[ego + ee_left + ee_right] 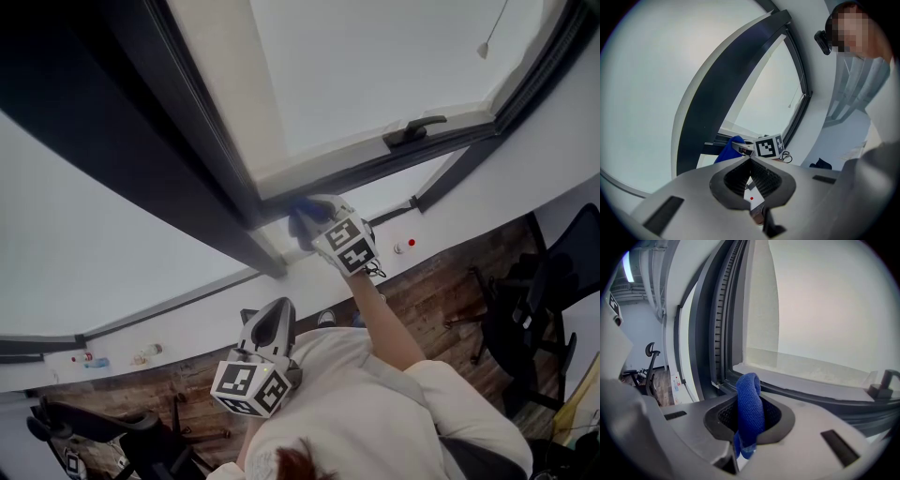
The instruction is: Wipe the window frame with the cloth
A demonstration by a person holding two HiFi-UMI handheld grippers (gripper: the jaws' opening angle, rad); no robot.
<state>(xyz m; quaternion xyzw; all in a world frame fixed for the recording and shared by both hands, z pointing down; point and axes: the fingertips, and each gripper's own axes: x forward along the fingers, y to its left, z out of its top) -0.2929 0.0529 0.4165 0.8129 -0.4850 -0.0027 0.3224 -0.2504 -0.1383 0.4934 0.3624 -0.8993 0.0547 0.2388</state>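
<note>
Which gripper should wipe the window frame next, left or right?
Right. The right gripper is shut on the blue cloth, at the corner of the window frame. The left gripper is shut, empty, and low, away from the frame.

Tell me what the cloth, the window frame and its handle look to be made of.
Cloth: blue woven fabric, matte; a ribbed texture shows and it folds softly.
Window frame: dark grey, smooth, probably painted metal or plastic; straight ridged profiles, faint sheen.
Handle: dark, likely metal; too small to be sure.
</note>
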